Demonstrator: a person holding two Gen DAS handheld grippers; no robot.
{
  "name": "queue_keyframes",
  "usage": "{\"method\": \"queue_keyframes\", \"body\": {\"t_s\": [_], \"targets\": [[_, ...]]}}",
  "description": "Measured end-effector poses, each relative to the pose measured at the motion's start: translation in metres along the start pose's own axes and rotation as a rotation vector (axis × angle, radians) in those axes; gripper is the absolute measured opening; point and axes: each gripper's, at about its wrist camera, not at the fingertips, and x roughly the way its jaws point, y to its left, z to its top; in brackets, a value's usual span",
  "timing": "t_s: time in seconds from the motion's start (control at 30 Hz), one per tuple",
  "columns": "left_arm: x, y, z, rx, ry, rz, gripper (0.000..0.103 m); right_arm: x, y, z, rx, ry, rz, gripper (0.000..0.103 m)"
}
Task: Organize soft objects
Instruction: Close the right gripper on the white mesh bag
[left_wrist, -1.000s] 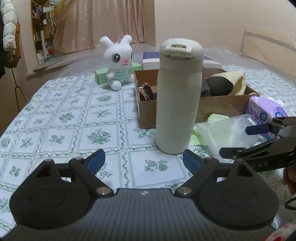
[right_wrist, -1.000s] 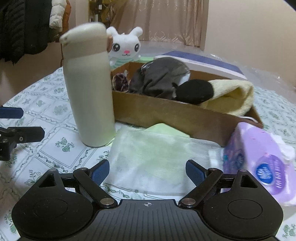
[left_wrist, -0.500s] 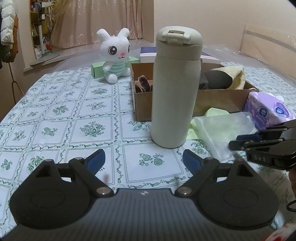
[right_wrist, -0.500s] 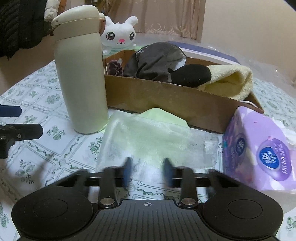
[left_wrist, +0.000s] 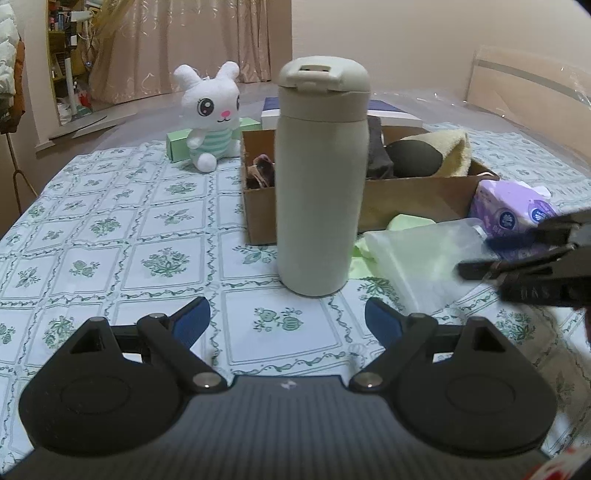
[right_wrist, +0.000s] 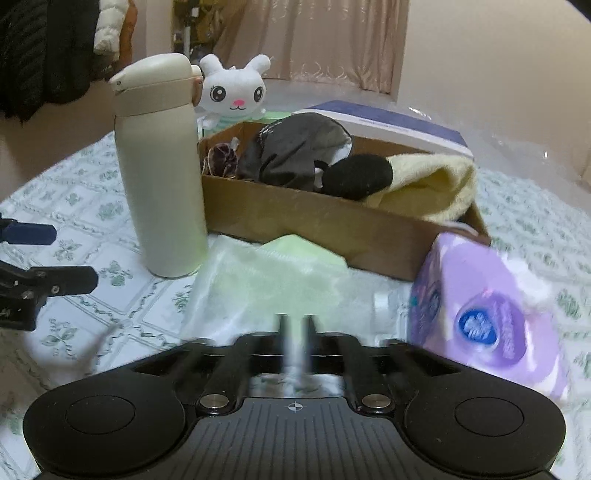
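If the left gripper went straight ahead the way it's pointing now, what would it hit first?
Most likely the tall cream insulated bottle, standing upright on the green-patterned tablecloth, centred ahead of the open left gripper. Only bare cloth shows in between, though depth is hard to judge.

The tall bottle (left_wrist: 322, 177) has a smooth, matt cream finish with a plastic-looking flip lid. The box (right_wrist: 314, 225) is plain brown cardboard, dull and slightly rough. The rabbit toy (left_wrist: 212, 110) is fuzzy white plush. A yellow towel (right_wrist: 436, 181) looks like soft terry cloth. The tissue pack (right_wrist: 487, 314) wears glossy purple film. A thin translucent plastic bag (left_wrist: 424, 258) covers pale green cloth. The table (left_wrist: 110, 240) carries a smooth printed floral tablecloth.
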Motion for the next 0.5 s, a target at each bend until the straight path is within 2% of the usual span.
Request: {"method": "queue_keyframes", "body": {"t_s": [0.03,0.1,0.3,0.5], "targets": [[0.0,-0.001,0.0,0.0,-0.001,-0.004,0.089,0.001,0.0,0.002,-0.019,-0.007,0.009,0.088],[0.0,-0.002,0.0,0.0,-0.004,-0.006,0.089,0.001,0.001,0.006,-0.074,-0.033,0.022,0.088],[0.001,-0.005,0.002,-0.001,-0.013,-0.021,0.089,0.021,0.001,0.028,-0.341,0.073,0.137,0.089],[0.005,-0.008,0.002,0.007,-0.01,-0.036,0.089,0.054,-0.011,0.043,-0.454,0.197,0.216,0.089]]}}
